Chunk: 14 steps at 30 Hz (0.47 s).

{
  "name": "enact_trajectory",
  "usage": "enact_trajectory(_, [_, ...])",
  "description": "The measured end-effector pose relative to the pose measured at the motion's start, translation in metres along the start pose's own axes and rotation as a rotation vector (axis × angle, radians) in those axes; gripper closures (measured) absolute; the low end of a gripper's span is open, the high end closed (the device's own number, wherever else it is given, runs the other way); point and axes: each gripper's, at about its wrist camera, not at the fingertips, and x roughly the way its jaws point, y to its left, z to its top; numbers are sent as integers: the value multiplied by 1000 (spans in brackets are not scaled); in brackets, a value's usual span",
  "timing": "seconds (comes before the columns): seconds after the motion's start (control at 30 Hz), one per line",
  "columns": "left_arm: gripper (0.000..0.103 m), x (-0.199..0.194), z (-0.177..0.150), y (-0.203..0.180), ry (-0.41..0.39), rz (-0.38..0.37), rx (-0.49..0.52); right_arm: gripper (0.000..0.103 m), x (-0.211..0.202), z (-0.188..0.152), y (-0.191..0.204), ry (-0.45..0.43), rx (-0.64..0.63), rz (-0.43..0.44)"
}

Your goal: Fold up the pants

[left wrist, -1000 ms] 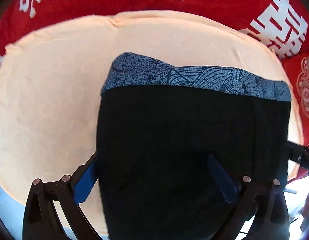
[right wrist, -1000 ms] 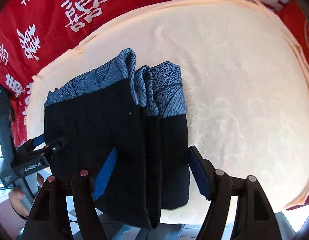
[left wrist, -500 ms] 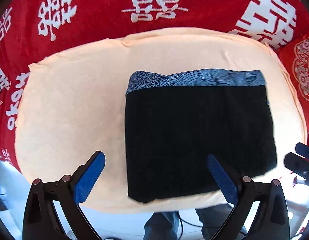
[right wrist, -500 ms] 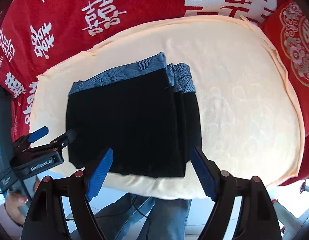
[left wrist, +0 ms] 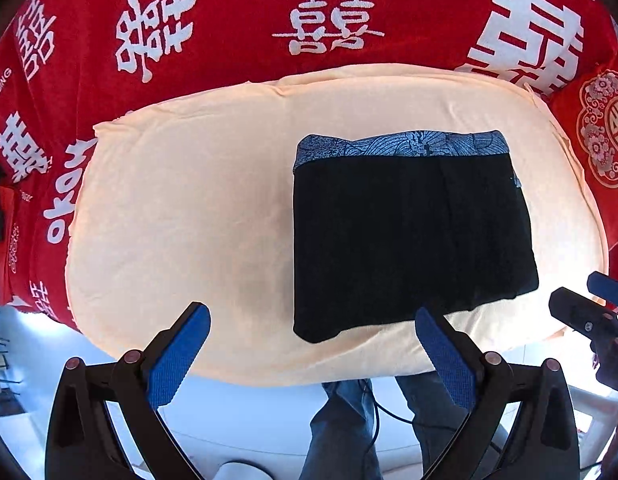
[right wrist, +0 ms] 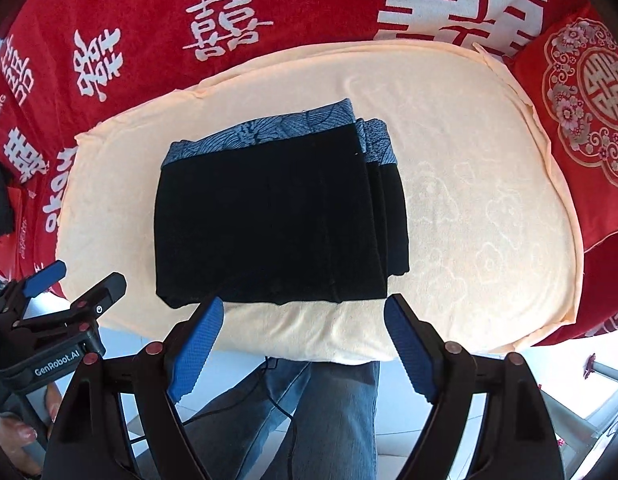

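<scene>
The black pants [left wrist: 409,236] lie folded into a compact rectangle on a cream towel [left wrist: 181,208], with the blue patterned waistband [left wrist: 401,144] along the far edge. In the right wrist view the pants [right wrist: 277,216] show stacked layers at their right side. My left gripper [left wrist: 313,340] is open and empty, held back above the towel's near edge. My right gripper [right wrist: 305,328] is open and empty, also off the pants. Each gripper shows at the edge of the other's view: the right one [left wrist: 589,312], the left one [right wrist: 65,304].
A red blanket with white characters [left wrist: 329,20] lies under and behind the towel. A red embroidered cushion [right wrist: 589,100] sits at the right. The person's jeans-clad legs [right wrist: 325,412] and a cable are below the near edge.
Both grippers have pulled back and up from the folded pants, which now look smaller and lie untouched on the towel. Both stay open.
</scene>
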Motion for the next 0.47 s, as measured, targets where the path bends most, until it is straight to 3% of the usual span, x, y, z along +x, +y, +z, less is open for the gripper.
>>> enact_trajectory(0.47, [0,-4,-15,11,-13,-17,-20,18,1,-8,16,17,-20,-28])
